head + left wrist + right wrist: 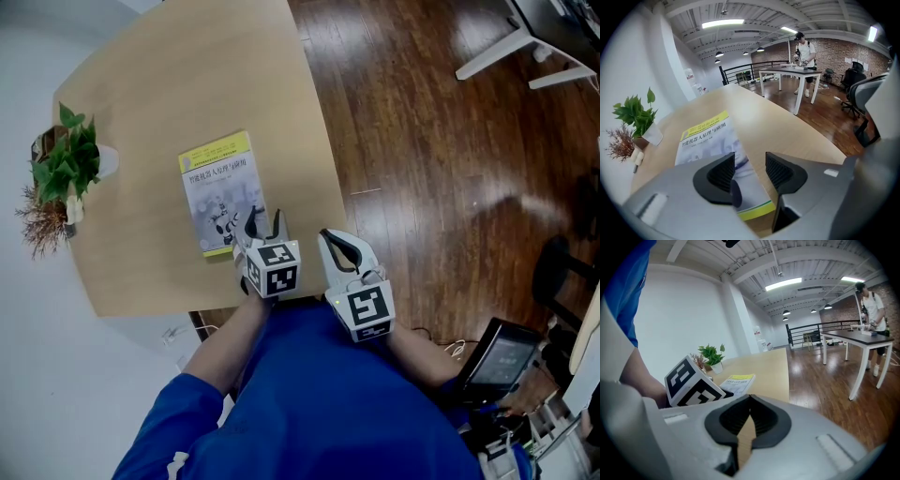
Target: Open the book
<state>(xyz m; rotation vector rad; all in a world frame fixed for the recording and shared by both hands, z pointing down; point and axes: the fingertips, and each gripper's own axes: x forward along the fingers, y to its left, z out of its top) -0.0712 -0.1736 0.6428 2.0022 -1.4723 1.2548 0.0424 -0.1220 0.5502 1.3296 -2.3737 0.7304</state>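
On a pale wooden table (169,94), a closed book (217,183) is laid flat, its grey cover facing up with a yellow band across the far end. It is placed towards the near edge of the table, well apart from a small potted plant (67,161) that is set at the left edge. The left gripper (264,223) is held tilted downward over the book's near right corner. Its jaws are spread apart, and the book's right edge is seen running between them in the left gripper view, with nothing pinched. The right gripper (750,399) is held just beside the left one, near the table's edge above dark wooden floor (422,141). Its jaws are pressed together at the tips and nothing is held in them. Blue sleeves (309,403) are seen behind both grippers.
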